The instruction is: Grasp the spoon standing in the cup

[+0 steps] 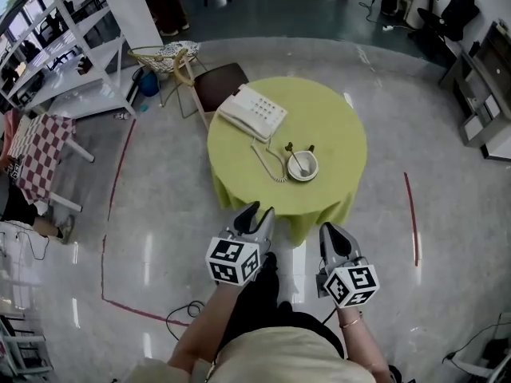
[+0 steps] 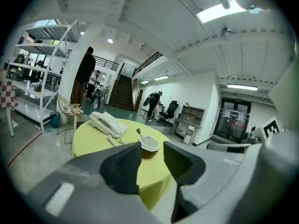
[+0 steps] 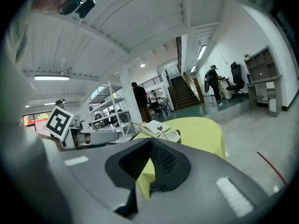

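The spoon (image 1: 297, 163) looks light, stiff and slippery: pinch its handle above the cup (image 1: 313, 171). The left gripper (image 1: 261, 209) is spread and empty; the right gripper (image 1: 328, 228) is pressed together.

Head view: table (image 1: 339, 138) legs are hidden under the yellow-green cloth. The chair (image 1: 219, 84) behind it is part-covered by the table edge. The spoon (image 1: 297, 163) in the cup (image 1: 303, 166) is too small to tell bowl from handle. Cup contents unclear. The shelf rack (image 1: 60, 50) is cut off by the left and top edges. The person's arms run out at the bottom edge. Hands are hidden beneath the left gripper (image 1: 259, 212) and right gripper (image 1: 329, 230).

Left gripper view: the cup's lower side is masked by a jaw.

Right gripper view: cup base and the telephone's (image 3: 152, 127) lower edge sit behind the gripper body. Spoon is too small to read.
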The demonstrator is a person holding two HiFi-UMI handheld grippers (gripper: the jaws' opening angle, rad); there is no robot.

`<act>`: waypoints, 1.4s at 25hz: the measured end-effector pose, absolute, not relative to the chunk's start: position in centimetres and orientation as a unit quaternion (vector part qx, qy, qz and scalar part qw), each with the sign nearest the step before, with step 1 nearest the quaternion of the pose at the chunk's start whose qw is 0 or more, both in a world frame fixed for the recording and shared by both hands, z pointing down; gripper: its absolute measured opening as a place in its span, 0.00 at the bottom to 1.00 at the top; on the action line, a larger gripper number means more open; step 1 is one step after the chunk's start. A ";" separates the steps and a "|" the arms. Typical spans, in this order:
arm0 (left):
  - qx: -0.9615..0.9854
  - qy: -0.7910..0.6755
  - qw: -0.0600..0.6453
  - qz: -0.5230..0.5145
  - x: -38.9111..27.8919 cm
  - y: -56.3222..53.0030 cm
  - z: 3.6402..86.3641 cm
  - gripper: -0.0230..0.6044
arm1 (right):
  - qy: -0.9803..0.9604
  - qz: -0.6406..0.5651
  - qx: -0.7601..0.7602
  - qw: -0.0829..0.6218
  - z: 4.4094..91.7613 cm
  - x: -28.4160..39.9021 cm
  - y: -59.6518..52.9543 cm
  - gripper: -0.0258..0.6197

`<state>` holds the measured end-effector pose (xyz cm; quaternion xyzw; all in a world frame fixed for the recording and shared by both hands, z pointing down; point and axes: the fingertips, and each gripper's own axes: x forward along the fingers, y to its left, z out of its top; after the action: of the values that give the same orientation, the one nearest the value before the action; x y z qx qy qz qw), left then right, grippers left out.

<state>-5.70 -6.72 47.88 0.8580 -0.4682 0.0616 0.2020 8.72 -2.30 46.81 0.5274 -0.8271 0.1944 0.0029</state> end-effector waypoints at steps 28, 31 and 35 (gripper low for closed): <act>0.885 -0.372 0.253 0.120 -2.3 -20.1 52.6 0.33 | -0.749 0.225 0.623 0.015 49.7 11.4 -12.4 0.04; 0.884 -0.372 0.254 0.127 -1.7 -21.1 52.9 0.33 | -0.746 0.226 0.627 0.016 49.6 12.3 -13.0 0.04; 0.882 -0.371 0.257 0.135 -0.7 -22.5 53.6 0.33 | -0.746 0.227 0.626 0.020 49.7 13.1 -14.0 0.04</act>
<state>-0.74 -22.54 53.55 0.8820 -0.3712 0.1347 0.2571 13.07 -13.99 49.74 0.6258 -0.7460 0.2267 0.0201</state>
